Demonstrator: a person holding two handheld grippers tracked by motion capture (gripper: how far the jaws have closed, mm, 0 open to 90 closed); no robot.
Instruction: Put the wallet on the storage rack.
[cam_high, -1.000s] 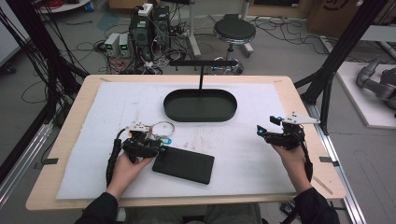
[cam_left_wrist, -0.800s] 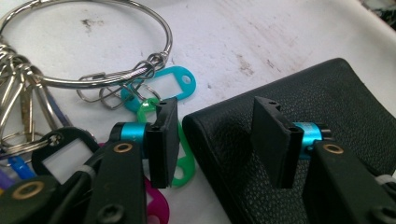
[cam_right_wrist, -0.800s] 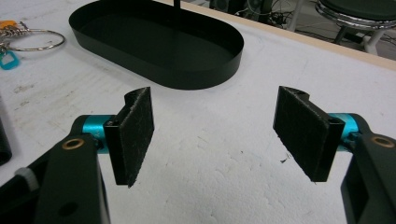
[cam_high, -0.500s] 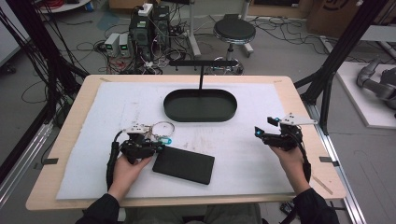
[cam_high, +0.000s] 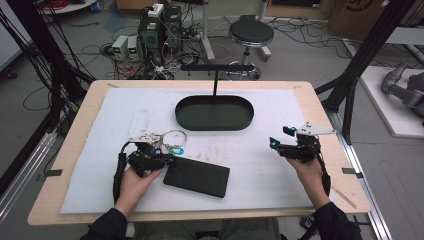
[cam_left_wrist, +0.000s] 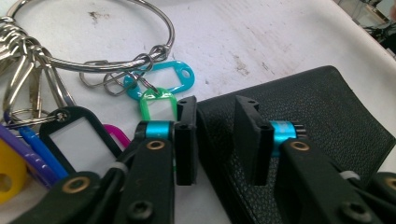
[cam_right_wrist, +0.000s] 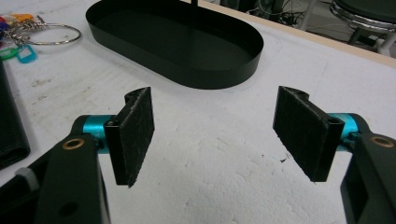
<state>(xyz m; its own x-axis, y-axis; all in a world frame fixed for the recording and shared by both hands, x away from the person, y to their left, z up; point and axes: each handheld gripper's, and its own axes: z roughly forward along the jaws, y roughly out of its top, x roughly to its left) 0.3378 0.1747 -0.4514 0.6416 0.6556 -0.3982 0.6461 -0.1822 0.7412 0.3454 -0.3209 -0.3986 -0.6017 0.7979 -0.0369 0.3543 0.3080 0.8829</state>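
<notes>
A: Wallet (cam_high: 196, 176), black and flat, lies on the white mat (cam_high: 260, 165), near the front edge, a bit left of the middle.

B: What is touching it?

A: The left gripper (cam_left_wrist: 215, 140) is right at the wallet's left end. In the left gripper view its jaws are only a little apart, and the wallet's edge sits in the gap between them. I cannot tell if they pinch it yet.

B: What is next to the wallet?

A: A bunch of keys (cam_left_wrist: 35, 60) on a big metal ring (cam_left_wrist: 168, 28), just beside the left gripper. It has tags on it: a blue one (cam_left_wrist: 164, 77), a green one (cam_left_wrist: 158, 105), a black one (cam_left_wrist: 81, 135), a pink one and a yellow one.

B: And the other hand?

A: The right gripper (cam_high: 280, 145) is well apart from the wallet, over the right side of the mat. In the right gripper view its jaws are spread wide with nothing between them.

B: Anything farther back?

A: A black oval tray (cam_high: 182, 114) sits at the back middle of the mat, with a thin black post and bar behind it. The mat lies on a wooden table (cam_high: 325, 120).
</notes>
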